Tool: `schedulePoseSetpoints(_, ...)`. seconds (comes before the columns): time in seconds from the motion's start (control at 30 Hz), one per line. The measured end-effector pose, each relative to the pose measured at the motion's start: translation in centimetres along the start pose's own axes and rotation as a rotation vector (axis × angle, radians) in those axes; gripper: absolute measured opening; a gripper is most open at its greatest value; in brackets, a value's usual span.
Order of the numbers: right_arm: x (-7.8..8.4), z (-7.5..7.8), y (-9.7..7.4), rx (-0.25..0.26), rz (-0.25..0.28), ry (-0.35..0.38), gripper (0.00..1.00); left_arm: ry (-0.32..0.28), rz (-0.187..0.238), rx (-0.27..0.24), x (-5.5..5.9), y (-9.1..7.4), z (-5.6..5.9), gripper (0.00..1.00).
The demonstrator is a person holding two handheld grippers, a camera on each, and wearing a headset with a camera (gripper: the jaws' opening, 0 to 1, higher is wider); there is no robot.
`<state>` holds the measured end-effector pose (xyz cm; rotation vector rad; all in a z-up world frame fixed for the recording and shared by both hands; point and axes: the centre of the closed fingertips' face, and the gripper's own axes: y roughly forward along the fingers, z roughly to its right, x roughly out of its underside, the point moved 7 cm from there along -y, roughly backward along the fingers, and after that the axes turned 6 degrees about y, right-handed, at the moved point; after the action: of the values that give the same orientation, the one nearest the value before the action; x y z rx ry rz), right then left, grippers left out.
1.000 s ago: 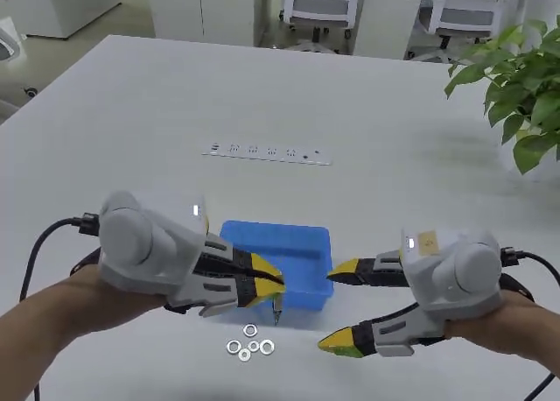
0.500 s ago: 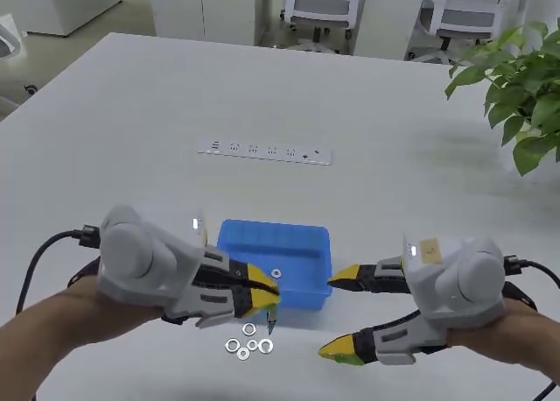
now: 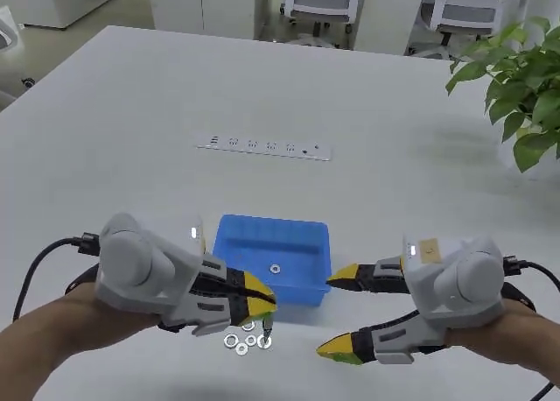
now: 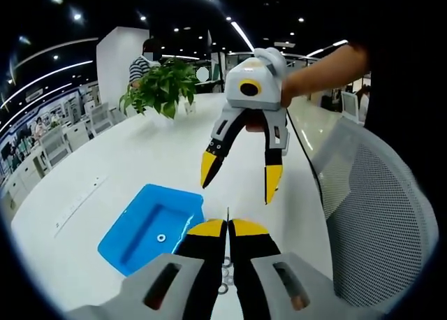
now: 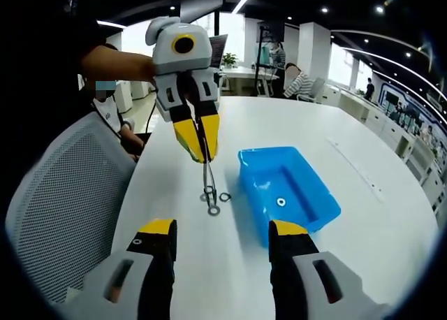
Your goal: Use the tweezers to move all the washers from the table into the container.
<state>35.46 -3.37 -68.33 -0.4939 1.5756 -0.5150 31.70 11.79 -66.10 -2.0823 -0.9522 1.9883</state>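
Left claw [image 3: 261, 298] clamps tweezers [image 5: 207, 168], tips among washers [image 3: 246, 341] just beside the tray [image 3: 273, 223]; right claw [image 3: 331, 313] gapes wide near it; one washer [image 3: 276, 268] lies inside.

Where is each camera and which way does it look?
Head view: on the head, looking down at blue plastic tray and metal washers; forearms show.
Left gripper view: on left gripper, facing right gripper; own shut jaws show.
Right gripper view: on right gripper, facing thin metal tweezers; own open jaws show.
Shared: all see the tray.
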Motion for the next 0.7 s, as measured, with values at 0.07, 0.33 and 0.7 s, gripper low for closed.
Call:
schedulePoseSetpoints(0.07,0.01,-0.04,0.03,-0.001,-0.002,0.000,0.55,-0.003,0.000,0.001,0.11,0.03,0.03,0.05)
schedulePoseSetpoints(0.33,0.18,-0.20,0.21,-0.007,-0.009,0.003,0.55,-0.010,-0.003,0.010,0.55,0.30,0.30,0.05)
schedulePoseSetpoints(0.7,0.16,-0.21,0.47,-0.016,-0.011,0.003,0.54,-0.005,0.002,0.016,0.79,0.24,0.47,0.05)
